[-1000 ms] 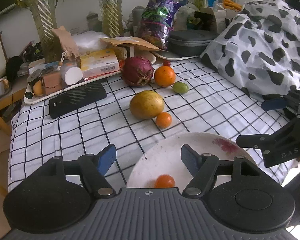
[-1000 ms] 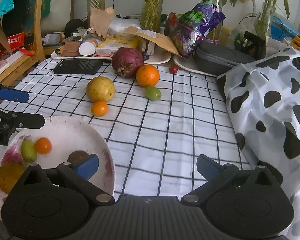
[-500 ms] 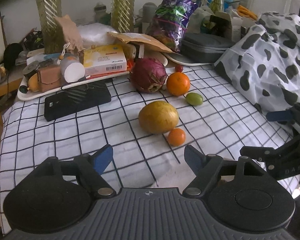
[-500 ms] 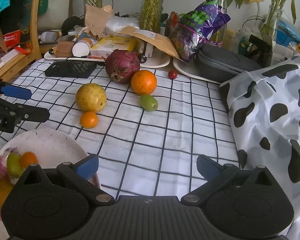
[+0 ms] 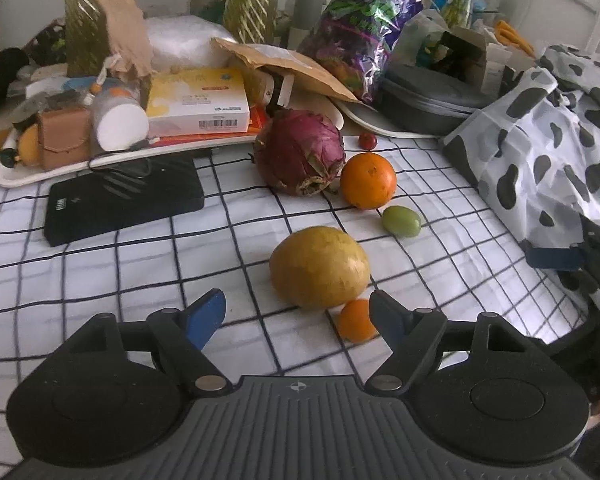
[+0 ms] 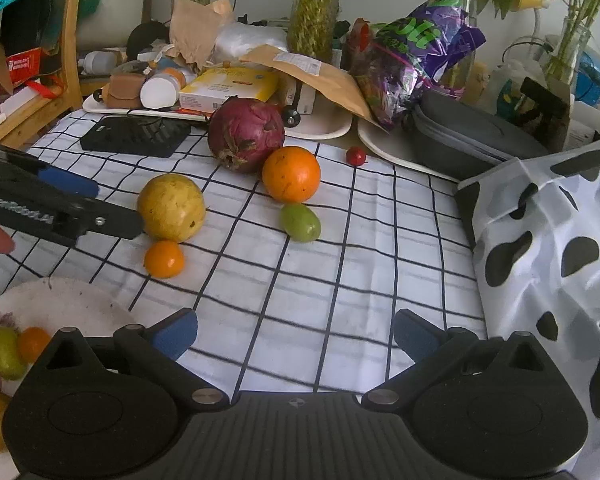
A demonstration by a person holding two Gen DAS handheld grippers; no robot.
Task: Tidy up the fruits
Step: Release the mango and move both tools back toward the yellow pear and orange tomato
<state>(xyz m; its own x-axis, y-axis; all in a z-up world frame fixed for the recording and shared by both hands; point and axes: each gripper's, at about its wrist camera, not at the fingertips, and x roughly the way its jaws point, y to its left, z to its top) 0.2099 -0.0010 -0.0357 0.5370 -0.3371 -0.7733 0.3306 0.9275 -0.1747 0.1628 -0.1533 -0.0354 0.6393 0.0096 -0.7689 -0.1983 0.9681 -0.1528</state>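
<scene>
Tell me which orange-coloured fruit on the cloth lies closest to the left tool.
The small orange fruit, lying against the near side of the yellow fruit just inside the left tool. The large orange sits farther back, beside the dragon fruit.

Left gripper (image 6: 60, 210) side plate — white txt "GenRobot.AI". Purple snack bag (image 6: 416, 56) — green lettering, partly legible only. Box labels too blurry.

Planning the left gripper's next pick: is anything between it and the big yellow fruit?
Nothing visible. The left gripper is open and empty, the yellow fruit just ahead on bare cloth. The small orange fruit lies beside its right finger.
</scene>
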